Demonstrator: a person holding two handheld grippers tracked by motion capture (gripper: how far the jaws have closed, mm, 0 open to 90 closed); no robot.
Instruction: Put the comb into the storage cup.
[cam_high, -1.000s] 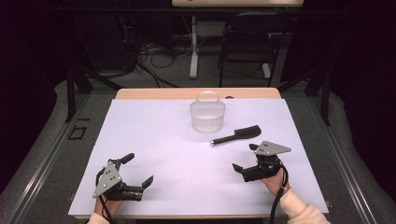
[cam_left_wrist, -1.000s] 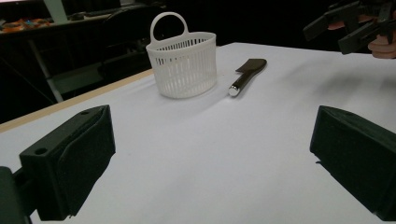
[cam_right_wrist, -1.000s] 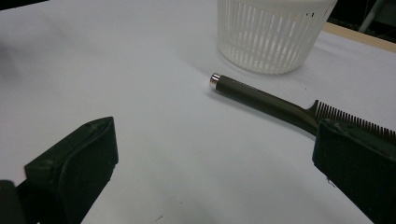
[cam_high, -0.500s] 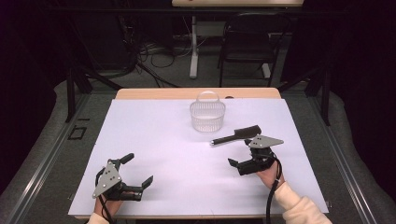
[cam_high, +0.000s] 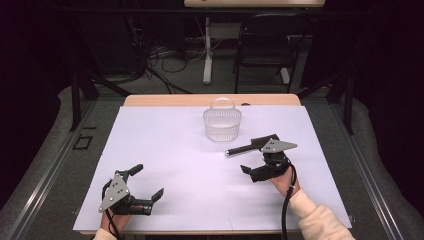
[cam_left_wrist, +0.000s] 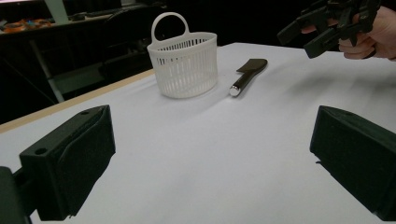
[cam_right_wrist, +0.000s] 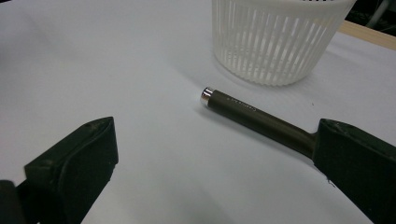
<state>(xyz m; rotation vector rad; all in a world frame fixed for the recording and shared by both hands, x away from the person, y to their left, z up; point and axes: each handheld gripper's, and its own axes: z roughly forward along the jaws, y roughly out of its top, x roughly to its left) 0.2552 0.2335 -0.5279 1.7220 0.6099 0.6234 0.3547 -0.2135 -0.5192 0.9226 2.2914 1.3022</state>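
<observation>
A white slotted basket (cam_high: 222, 125) with a loop handle stands at the far middle of the white-covered table (cam_high: 165, 135). Just right of it and nearer lies a dark utensil (cam_high: 243, 148), with a slim brown handle, a silver end cap and a flat dark head. My right gripper (cam_high: 256, 162) hovers open right above the utensil's near side. In the right gripper view the handle (cam_right_wrist: 252, 116) runs under the right jaw, beside the basket (cam_right_wrist: 275, 42). My left gripper (cam_high: 146, 182) rests open and empty at the near left. Its view shows the basket (cam_left_wrist: 183, 65), the utensil (cam_left_wrist: 247, 74) and the other gripper (cam_left_wrist: 322, 28).
The table's wooden far edge (cam_high: 210, 100) shows beyond the white sheet. A chair (cam_high: 265, 40) and cables lie on the floor behind the table. Bare white sheet stretches between the two grippers.
My right gripper has moved forward and left, up to the utensil. The left gripper, the basket and the utensil have stayed in place.
</observation>
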